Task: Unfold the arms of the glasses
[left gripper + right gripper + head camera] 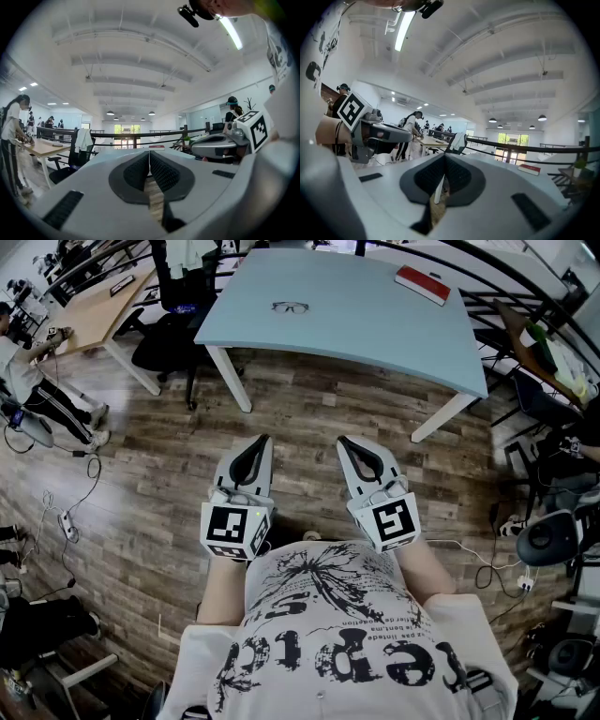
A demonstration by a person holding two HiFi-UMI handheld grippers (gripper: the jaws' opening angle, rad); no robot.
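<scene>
A pair of dark-framed glasses [291, 307] lies on the pale blue table [356, 324] far ahead of me, arms folded as far as I can tell at this distance. My left gripper [263, 441] and right gripper [343, 442] are held close to my chest over the wooden floor, well short of the table, both level and pointing forward. Both are shut with nothing between the jaws. In the left gripper view the left gripper [149, 154] has its pads pressed together; the right gripper view has the right gripper [445, 157] closed the same way. The glasses are hidden in both gripper views.
A red book [422, 284] lies at the table's far right corner. A black office chair [169, 334] stands left of the table beside a wooden desk [103, 310]. A person [33, 381] stands at far left. Cables and equipment [553, 531] crowd the right side.
</scene>
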